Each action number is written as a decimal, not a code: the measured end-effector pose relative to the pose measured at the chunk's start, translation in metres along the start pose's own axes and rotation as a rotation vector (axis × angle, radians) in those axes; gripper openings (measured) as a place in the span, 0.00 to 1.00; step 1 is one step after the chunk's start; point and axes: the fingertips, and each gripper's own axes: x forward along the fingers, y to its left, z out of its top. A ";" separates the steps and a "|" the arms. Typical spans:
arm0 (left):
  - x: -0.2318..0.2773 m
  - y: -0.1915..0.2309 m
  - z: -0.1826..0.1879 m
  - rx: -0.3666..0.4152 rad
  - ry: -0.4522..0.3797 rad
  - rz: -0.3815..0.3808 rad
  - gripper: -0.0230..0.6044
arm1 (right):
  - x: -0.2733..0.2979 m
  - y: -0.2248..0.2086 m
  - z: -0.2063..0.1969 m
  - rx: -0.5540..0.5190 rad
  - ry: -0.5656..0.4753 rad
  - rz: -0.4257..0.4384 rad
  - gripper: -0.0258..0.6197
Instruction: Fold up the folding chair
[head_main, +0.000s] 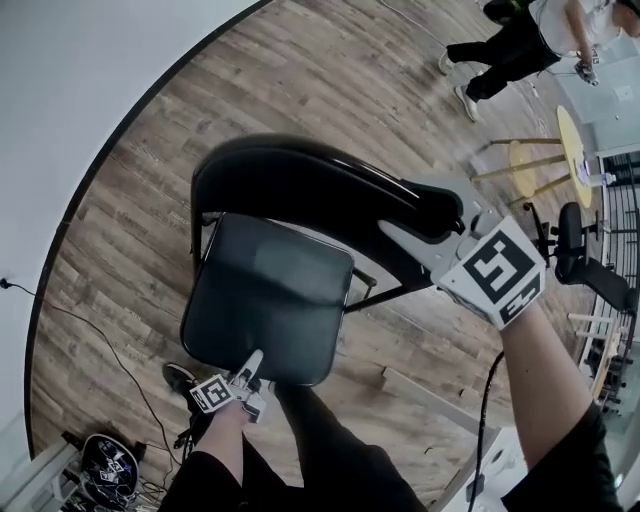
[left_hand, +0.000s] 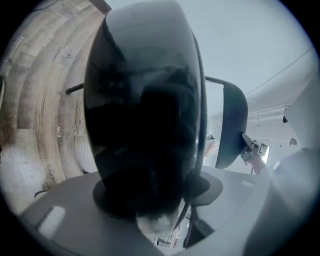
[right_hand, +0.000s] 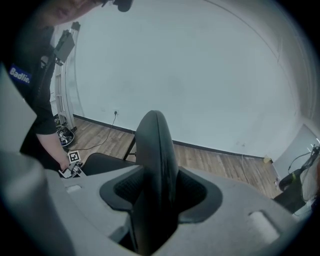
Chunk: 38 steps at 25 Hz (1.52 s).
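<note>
At the seat's near edge, my left gripper (head_main: 252, 362) is clamping the front lip of the seat (head_main: 270, 300), which is lying between the pads in the left gripper view. The chair (head_main: 290, 245) is standing on the wood floor (head_main: 330, 60) right in front of my legs. The seat is facing up at me and spreading well out from the backrest (head_main: 300, 175), so I am judging the fold as barely started. What is left is nearly all of it: swinging the seat up flat against the backrest and bringing the legs together.

Behind the seat and to its right, my right gripper (head_main: 420, 222) is gripping the backrest's right end. The right gripper view is showing that padded edge running straight up between the pads, with both pressing on it. So both holds that the fold needs are looking set.

For writing, I am finding no brand or label on the chair. The cubes (head_main: 497, 272) are carrying black-and-white square patterns, not words. Left of the seat in the right gripper view, a blue patch (right_hand: 20, 75) on my sleeve is showing white lettering that I am leaving unread.
</note>
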 end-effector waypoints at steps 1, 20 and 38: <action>-0.001 0.000 0.000 0.011 0.001 0.012 0.45 | -0.002 0.003 0.002 -0.006 -0.001 0.001 0.36; -0.001 -0.062 -0.002 0.058 -0.009 0.094 0.38 | -0.051 0.063 0.035 -0.074 -0.046 -0.050 0.32; 0.010 -0.137 0.006 0.103 -0.022 0.055 0.30 | -0.086 0.141 0.057 -0.152 -0.073 -0.072 0.28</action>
